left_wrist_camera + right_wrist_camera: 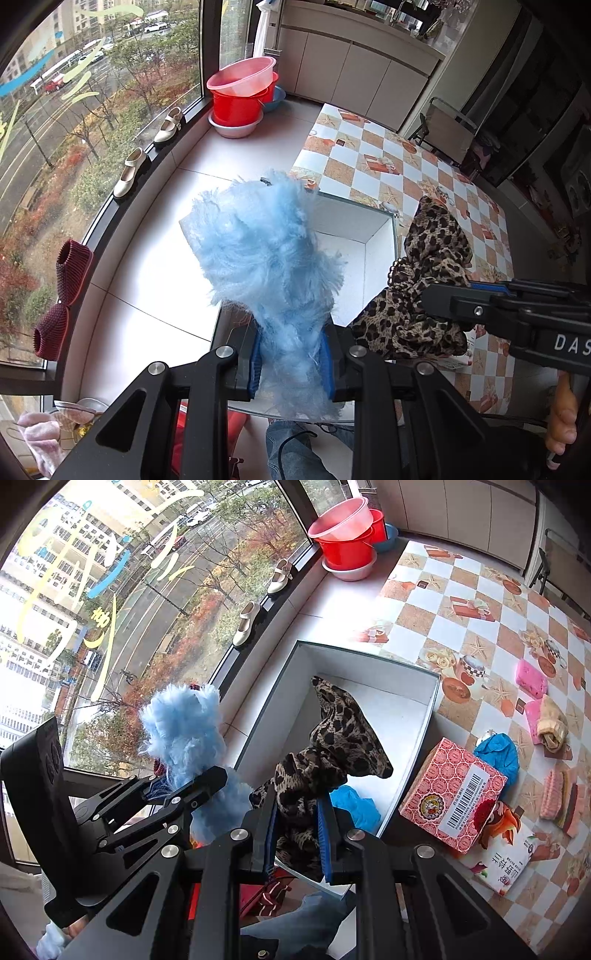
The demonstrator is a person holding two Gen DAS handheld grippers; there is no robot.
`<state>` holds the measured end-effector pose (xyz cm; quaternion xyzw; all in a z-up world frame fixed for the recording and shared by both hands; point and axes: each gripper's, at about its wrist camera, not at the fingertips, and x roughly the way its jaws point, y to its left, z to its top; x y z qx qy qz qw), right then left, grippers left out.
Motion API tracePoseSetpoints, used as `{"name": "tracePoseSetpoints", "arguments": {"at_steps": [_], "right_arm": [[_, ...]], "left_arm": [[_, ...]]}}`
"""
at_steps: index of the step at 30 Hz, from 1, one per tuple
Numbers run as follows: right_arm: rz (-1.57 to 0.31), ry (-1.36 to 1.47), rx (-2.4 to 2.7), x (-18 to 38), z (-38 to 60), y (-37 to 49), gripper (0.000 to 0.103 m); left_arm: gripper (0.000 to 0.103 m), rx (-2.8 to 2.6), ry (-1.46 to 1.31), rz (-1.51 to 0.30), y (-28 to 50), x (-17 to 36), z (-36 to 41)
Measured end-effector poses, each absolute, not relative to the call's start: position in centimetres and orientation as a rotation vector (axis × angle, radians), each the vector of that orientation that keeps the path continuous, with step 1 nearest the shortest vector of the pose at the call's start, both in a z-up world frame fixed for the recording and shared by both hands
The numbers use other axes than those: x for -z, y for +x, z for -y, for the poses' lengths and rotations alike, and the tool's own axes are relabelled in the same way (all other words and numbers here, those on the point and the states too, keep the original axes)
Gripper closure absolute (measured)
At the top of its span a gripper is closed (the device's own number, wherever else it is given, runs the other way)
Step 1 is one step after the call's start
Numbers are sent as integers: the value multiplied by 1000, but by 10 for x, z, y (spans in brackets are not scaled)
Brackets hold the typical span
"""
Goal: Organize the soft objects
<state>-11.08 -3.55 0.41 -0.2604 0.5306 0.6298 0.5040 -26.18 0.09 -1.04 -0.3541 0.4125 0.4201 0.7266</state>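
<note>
White letters "DAS" on right gripper body, barcode label on pink patterned box, its digits illegible, Chinese characters on white packet

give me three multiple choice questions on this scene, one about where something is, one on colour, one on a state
1. Where are the cream shoes?
A. on the window ledge
B. inside the white box
C. on the checked tablecloth

2. What colour is the fluffy item in the left gripper?
A. pink
B. light blue
C. green

3. What is the state of the right gripper?
A. wide open, holding nothing
B. shut on the leopard-print cloth
C. shut on the patterned red carton

Answers:
1. A, both shoes stand on the dark ledge along the window.
2. B, its long fur is pale blue in both views.
3. B, the leopard-print cloth is pinched between the blue pads and rises above the white box, while the patterned red carton sits apart on the tablecloth.
</note>
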Motion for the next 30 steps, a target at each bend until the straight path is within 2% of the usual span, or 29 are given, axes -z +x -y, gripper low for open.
{"name": "tracePoseSetpoints", "arguments": {"at_steps": [30], "right_arm": [[-1367, -634, -1522, 16, 10, -97, 83]], "left_arm": [[75, -954, -826, -970, -257, 24, -19]]}}
